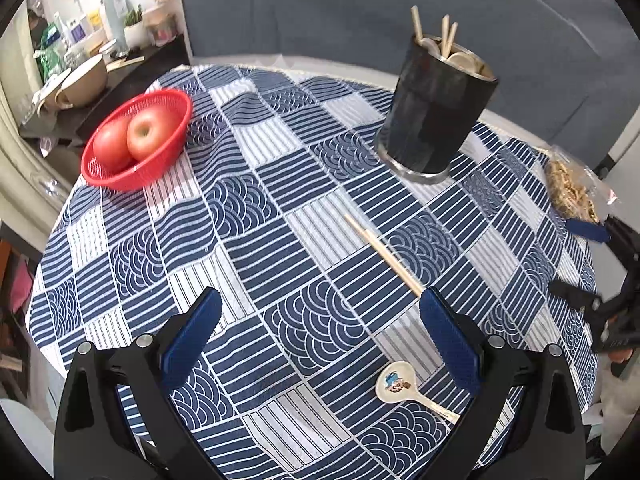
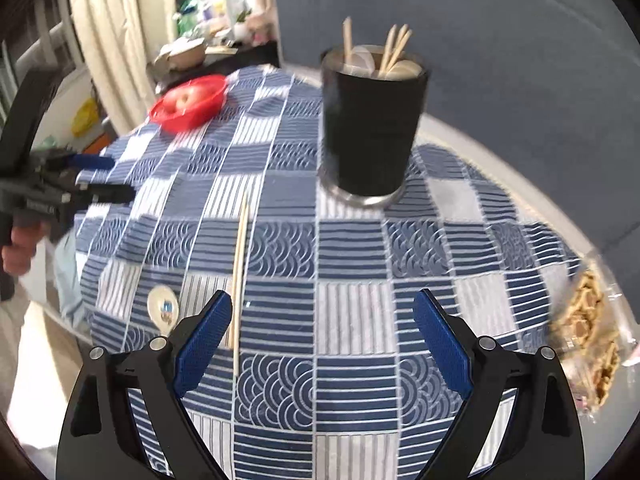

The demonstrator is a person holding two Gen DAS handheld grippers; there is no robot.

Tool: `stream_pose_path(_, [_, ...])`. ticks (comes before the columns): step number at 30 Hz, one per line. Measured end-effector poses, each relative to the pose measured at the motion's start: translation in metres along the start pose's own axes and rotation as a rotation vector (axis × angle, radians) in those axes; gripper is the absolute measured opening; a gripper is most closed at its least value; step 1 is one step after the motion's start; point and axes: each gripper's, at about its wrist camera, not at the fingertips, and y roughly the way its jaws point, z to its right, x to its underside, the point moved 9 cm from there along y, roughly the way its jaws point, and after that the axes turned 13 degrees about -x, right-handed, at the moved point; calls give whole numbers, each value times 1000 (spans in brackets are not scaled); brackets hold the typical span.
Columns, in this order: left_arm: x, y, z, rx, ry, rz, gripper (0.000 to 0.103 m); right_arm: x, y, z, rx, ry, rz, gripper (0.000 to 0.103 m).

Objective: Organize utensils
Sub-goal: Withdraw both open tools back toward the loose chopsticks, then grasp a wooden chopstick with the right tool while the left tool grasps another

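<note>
- Left tongs [image 1: 320,328] and right tongs [image 2: 322,334] both gape wide, holding nothing.
- Chopstick [image 1: 384,256] lies on the worktop [image 1: 248,240] in front of the black holder [image 1: 436,112].
- Spoon [image 1: 404,390] lies nearer than the chopstick, farther from the holder.

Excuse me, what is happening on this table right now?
A person is tidying utensils with a pair of tongs in each hand. Both the left tongs and the right tongs are open and hold nothing. The black holder already contains several chopsticks and spoons. One chopstick and a ceramic spoon lie loose on the checked tablecloth, not yet picked up.
</note>
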Motion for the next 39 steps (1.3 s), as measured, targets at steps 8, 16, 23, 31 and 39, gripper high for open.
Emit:
stream_pose_path(8, [5,24,1,-15,18,-62,97,34,39,-13,-66,-48,-125,87])
stream_pose_path(16, [5,43,17,10,48,-111,97,53,63,-31,-137,-88,-193,86])
stream_pose_path(23, [7,57,23,14,51,-139,97,71,83,-39,-103,-171,-252,69])
stream_pose_path(31, [17,61,33,20,65,-171,97,62,79,-25,-70,-115,-213,5])
stream_pose_path(39, [18,67,61,60,88,-208,97,68,68,0,-92,23,-201,5])
